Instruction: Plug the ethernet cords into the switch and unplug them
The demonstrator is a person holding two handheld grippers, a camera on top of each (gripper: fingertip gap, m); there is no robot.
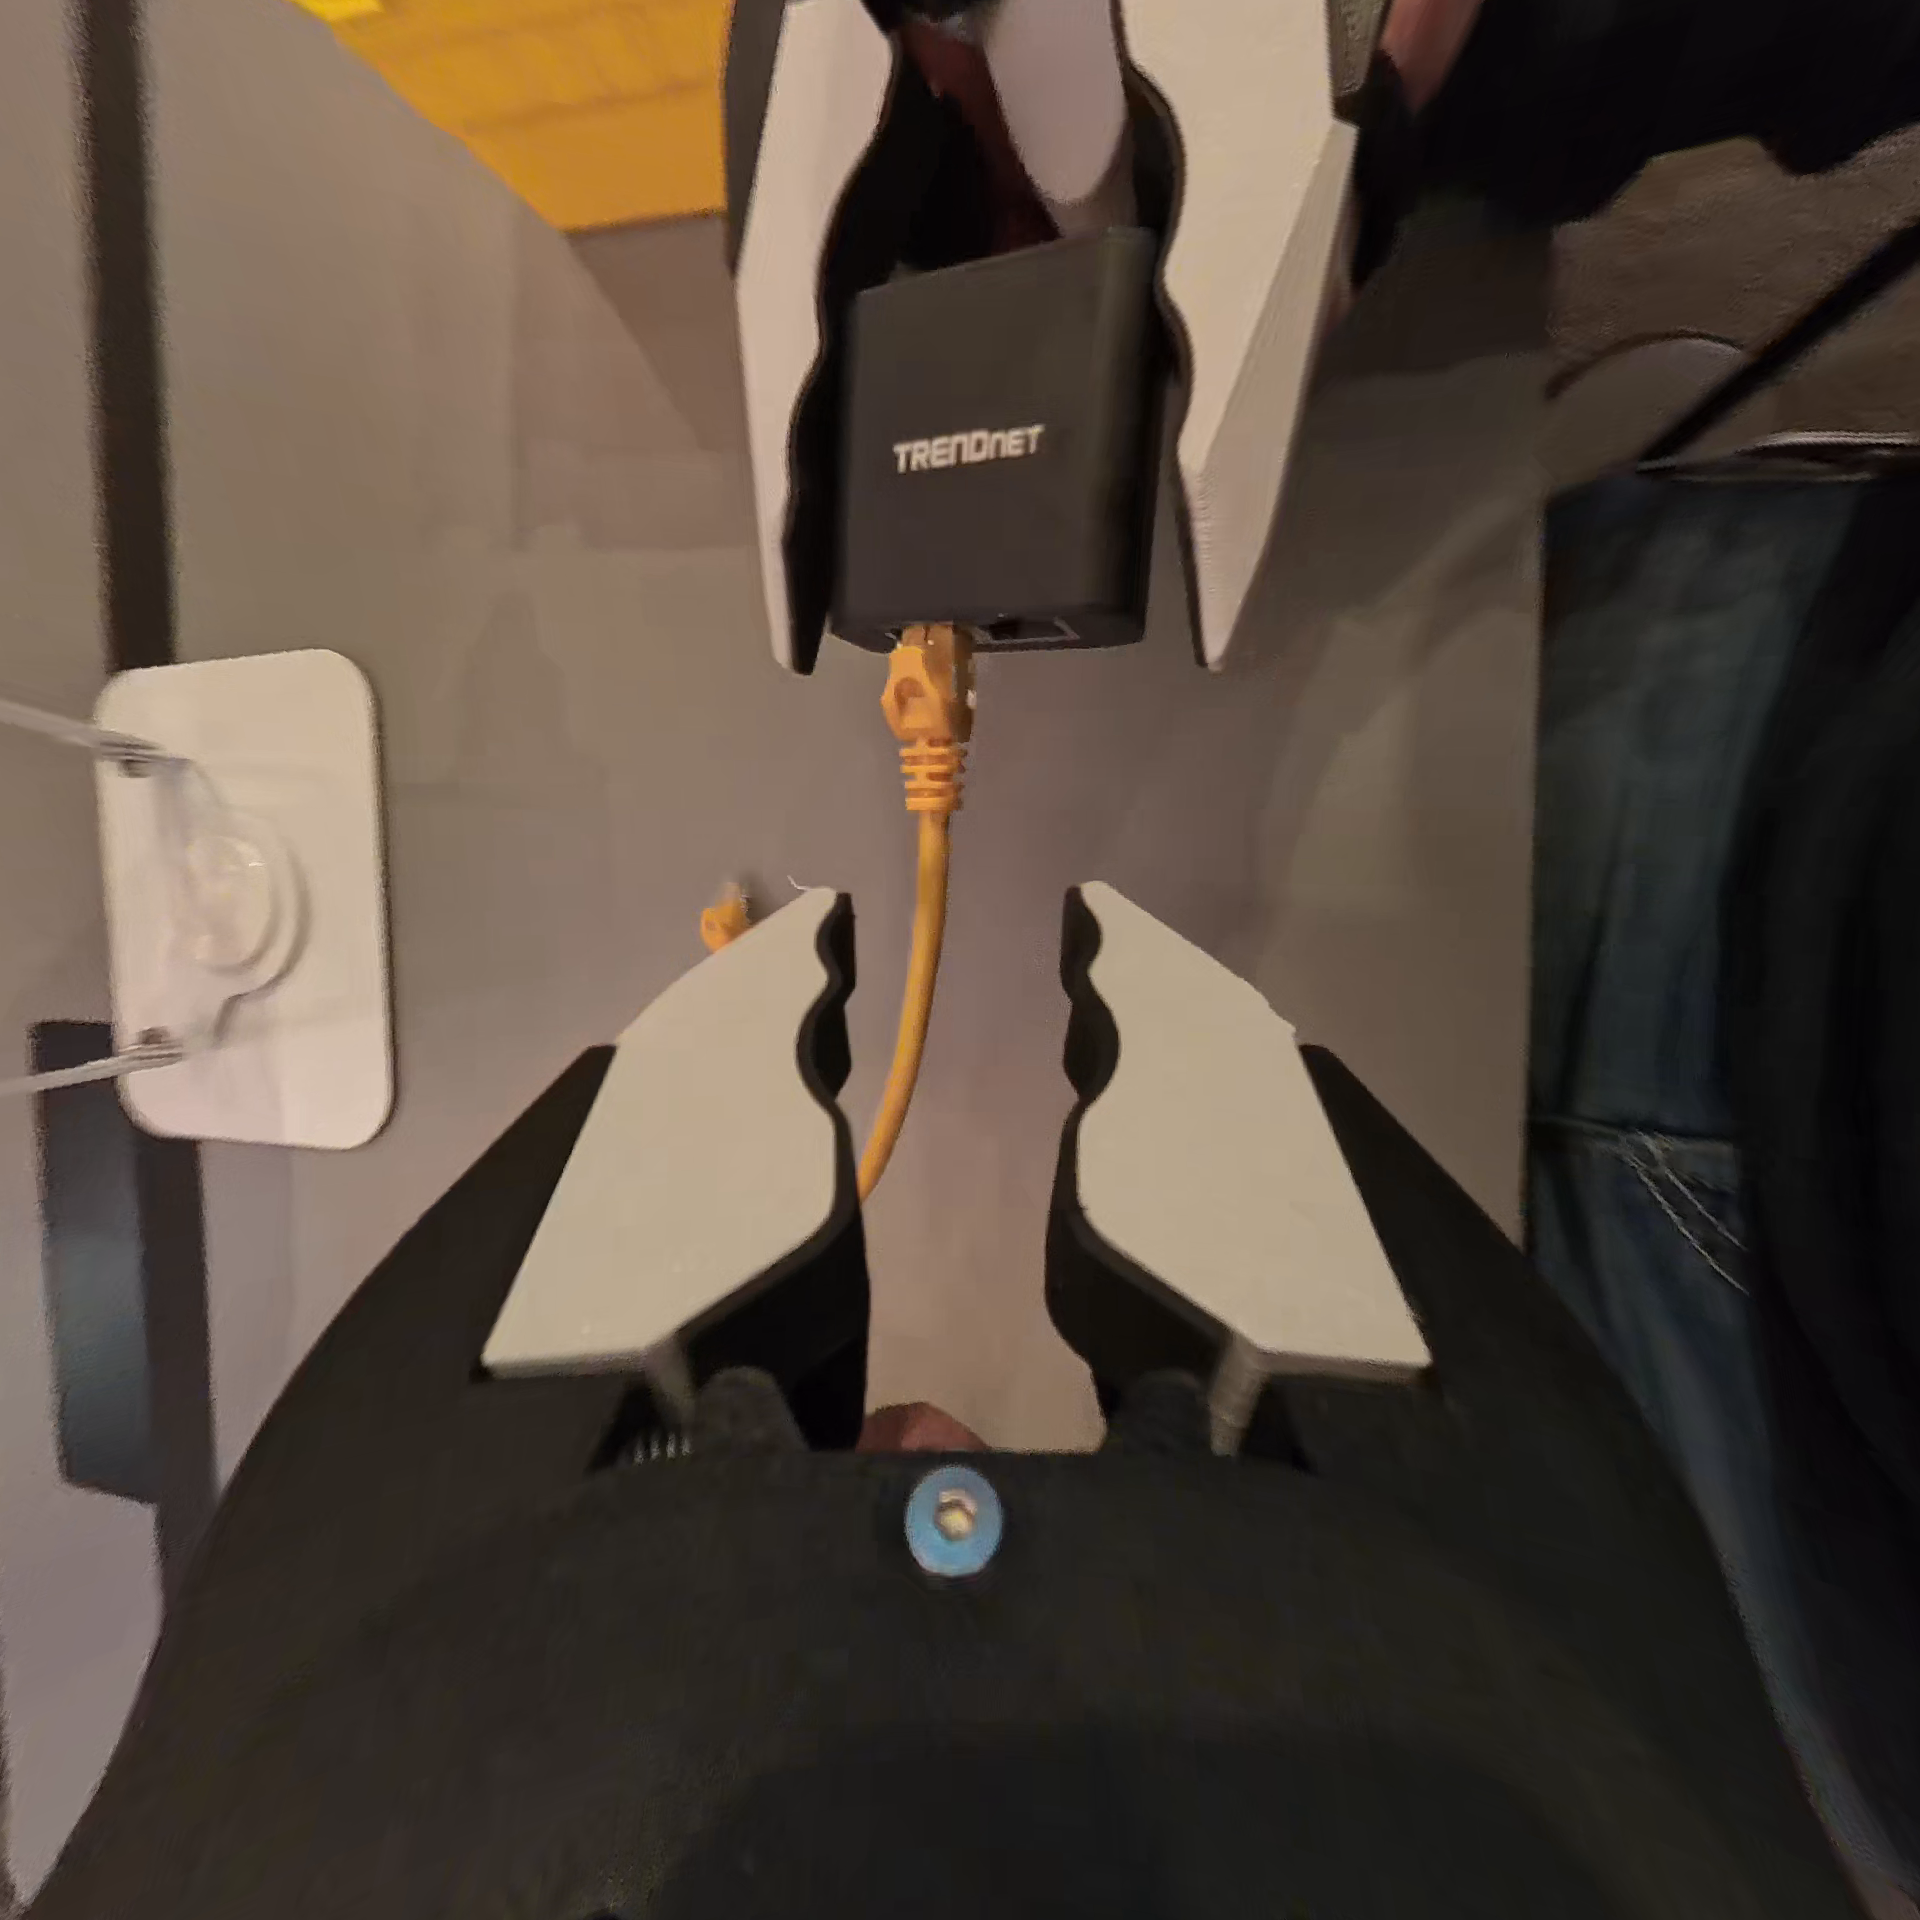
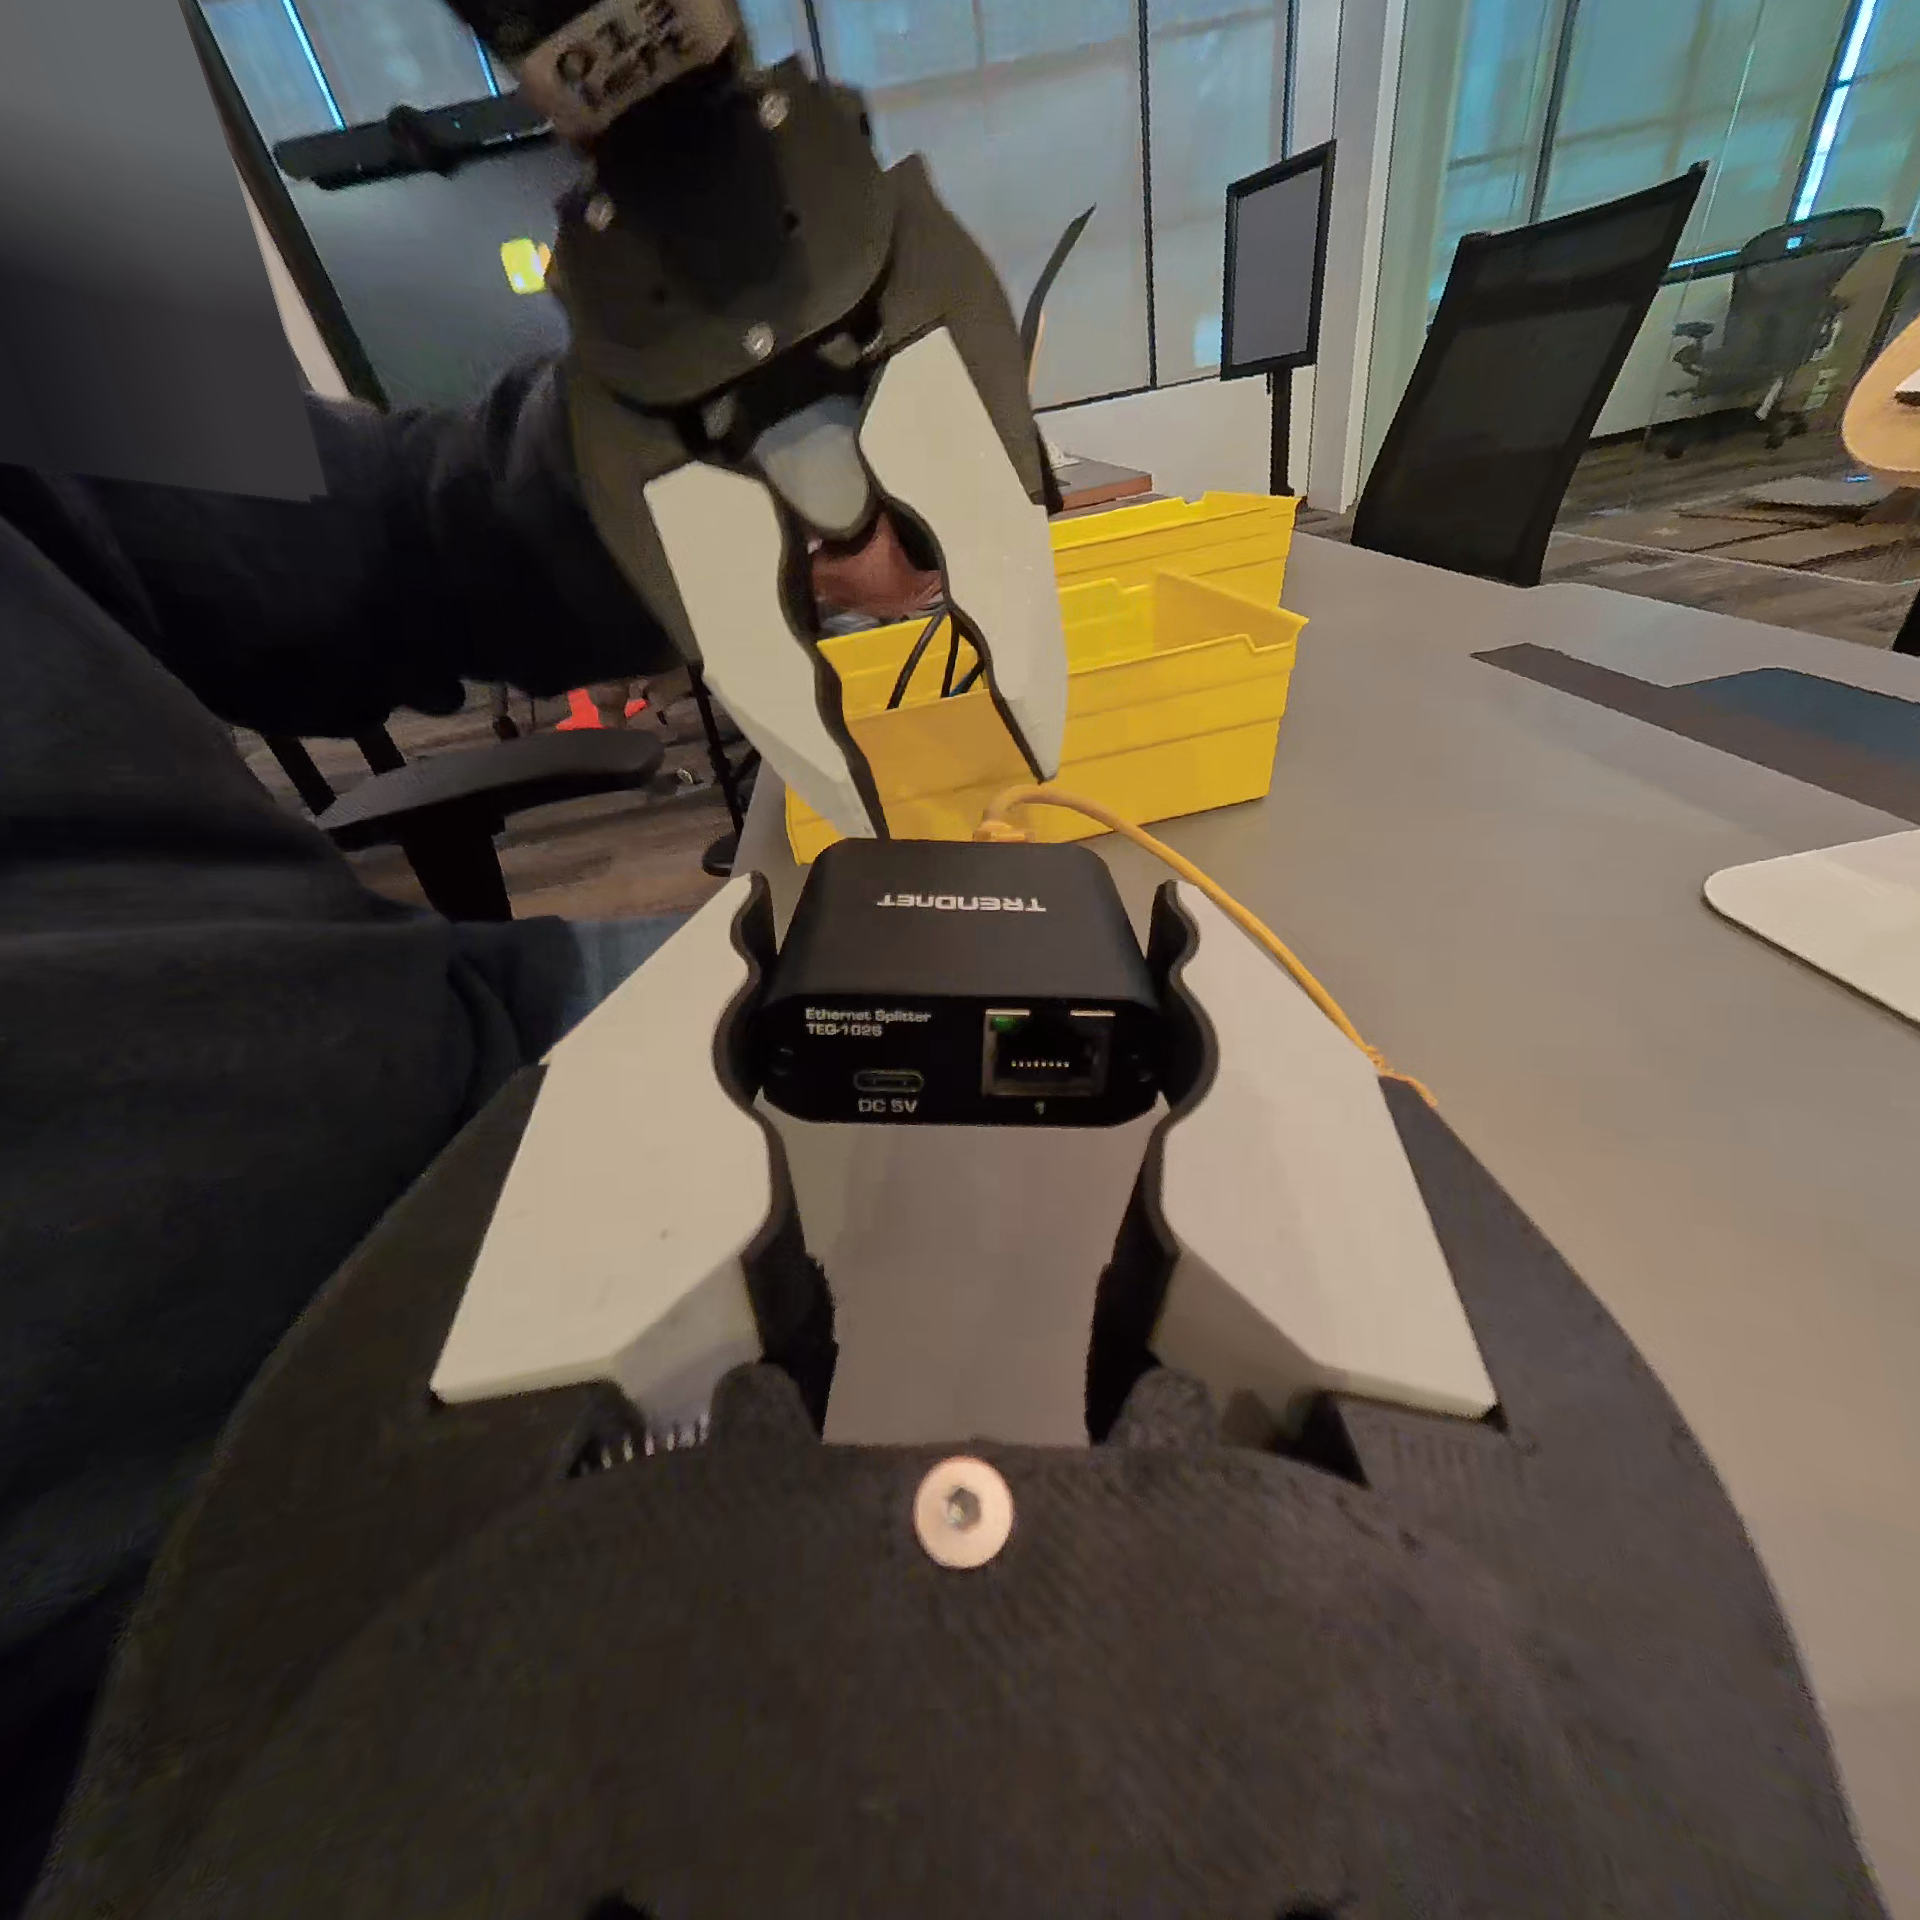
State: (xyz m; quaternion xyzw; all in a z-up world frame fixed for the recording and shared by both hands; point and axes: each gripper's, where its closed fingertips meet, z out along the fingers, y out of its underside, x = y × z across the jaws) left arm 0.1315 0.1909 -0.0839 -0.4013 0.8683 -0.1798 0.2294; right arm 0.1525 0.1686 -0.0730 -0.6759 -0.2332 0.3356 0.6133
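Yellow bins point(image 2: 1164, 665) stacked on grey surface point(image 2: 1507, 935), dark cables inside. White pad point(image 2: 1829, 914) at right edge. Black chairs point(image 2: 1507, 395) beyond, near windows.

The switch point(image 2: 961, 977) has a smooth, matt black casing. The desk point(image 2: 1507, 935) is matt grey, and the yellow bin point(image 2: 1174, 707) is glossy plastic.

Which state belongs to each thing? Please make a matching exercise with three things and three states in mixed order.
Things:
1. black switch
2. orange ethernet cord
3. left hand-held gripper

States:
A. open, fingers on either side of the cord, not closed on it
B. held between the fingers of the right hand-held gripper
C. plugged into a port of the switch

Pairs: 1-B, 2-C, 3-A
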